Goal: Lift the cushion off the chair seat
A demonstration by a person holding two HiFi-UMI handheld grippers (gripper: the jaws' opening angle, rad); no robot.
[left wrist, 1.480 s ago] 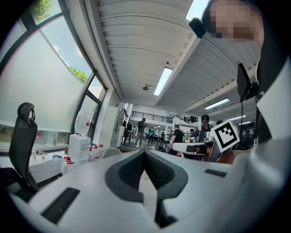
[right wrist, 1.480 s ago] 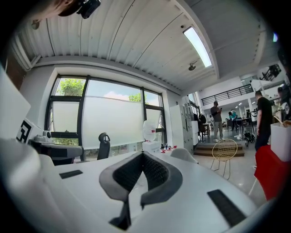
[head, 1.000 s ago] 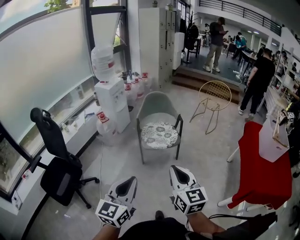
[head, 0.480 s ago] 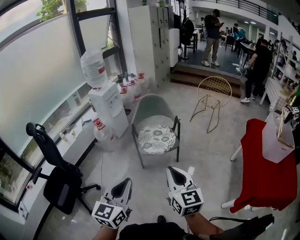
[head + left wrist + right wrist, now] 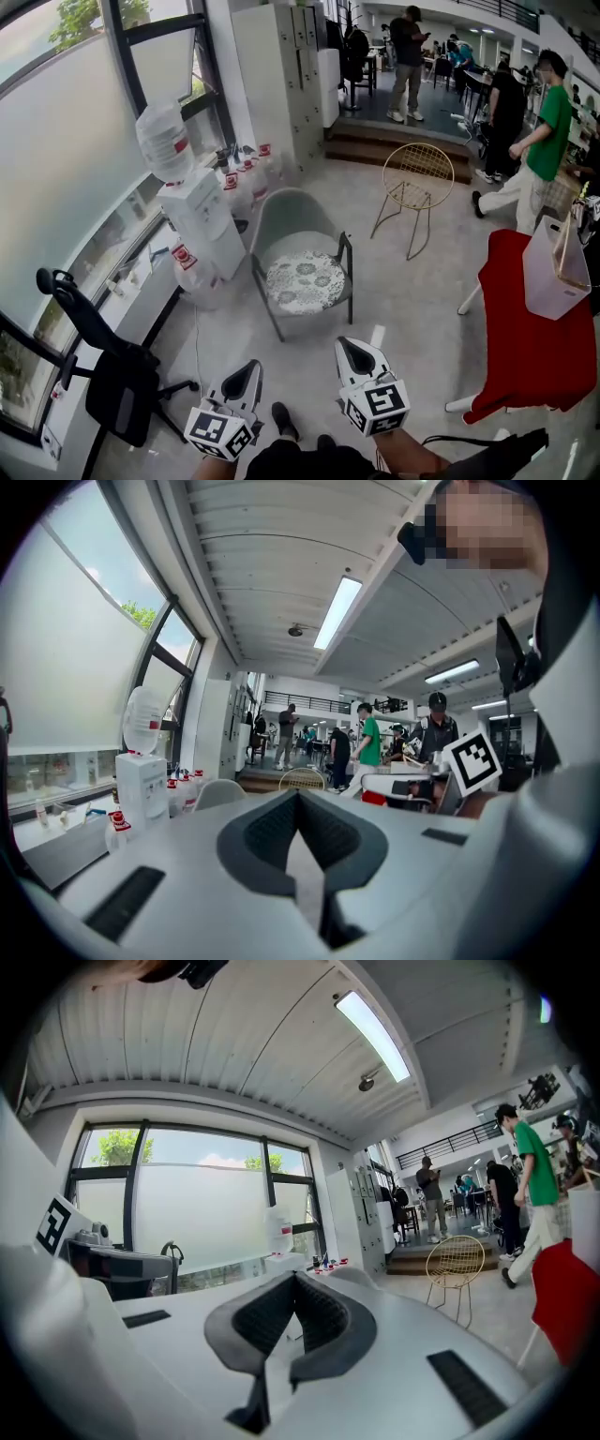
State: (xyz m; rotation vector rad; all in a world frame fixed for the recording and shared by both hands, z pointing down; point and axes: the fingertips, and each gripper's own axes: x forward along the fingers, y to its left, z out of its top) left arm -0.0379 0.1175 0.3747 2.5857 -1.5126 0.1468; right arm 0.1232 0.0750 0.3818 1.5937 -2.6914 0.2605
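- Your right forearm (image 5: 417, 457) runs off head view's btm edge.
- Red table (image 5: 530, 347) cut by rt edge.
- Left gripper view: left gripper (image 5: 298, 797) body hides chair (image 5: 217, 792) seat & cushion (image 5: 302, 281); only backrest top shows.

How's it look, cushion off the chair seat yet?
No, the floral cushion lies flat on the grey chair's seat in the head view.

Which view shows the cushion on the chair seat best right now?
The head view: the patterned cushion lies fully visible on the seat of the grey chair. The left and right gripper views catch only the top of the chair's backrest; the cushion itself is hidden in both.
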